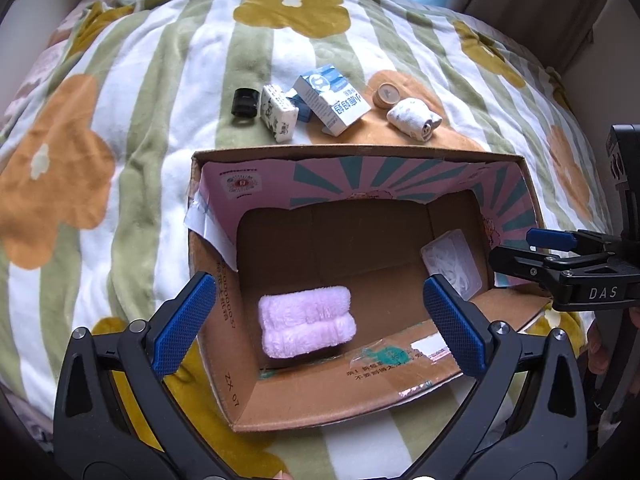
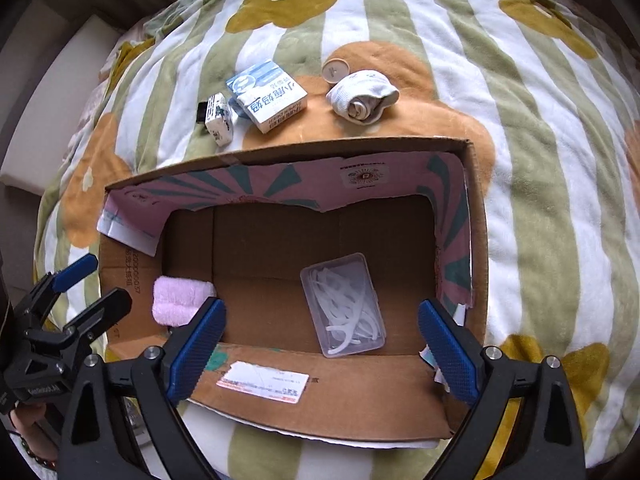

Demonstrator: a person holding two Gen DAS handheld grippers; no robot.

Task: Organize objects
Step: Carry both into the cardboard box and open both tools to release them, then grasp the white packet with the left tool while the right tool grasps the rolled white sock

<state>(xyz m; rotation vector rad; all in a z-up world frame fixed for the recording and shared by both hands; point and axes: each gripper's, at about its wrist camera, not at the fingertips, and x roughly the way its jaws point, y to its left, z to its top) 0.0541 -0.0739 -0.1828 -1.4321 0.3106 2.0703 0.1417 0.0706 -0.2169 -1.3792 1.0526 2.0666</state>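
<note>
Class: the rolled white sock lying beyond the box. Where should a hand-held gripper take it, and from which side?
Grip the rolled white sock across its thick middle, from above. It lies flat on the soft blanket, its sides clear of the round wooden lid.

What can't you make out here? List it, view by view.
- Black cylinder: in the right wrist view almost all hidden behind the patterned packet.
- Blue item: wedged under the blue-and-white box; identity unclear in both views.
- Pink towel: in the right wrist view partly hidden behind the right gripper's finger.
- Shipping label on the cardboard box: print too small to read.
</note>
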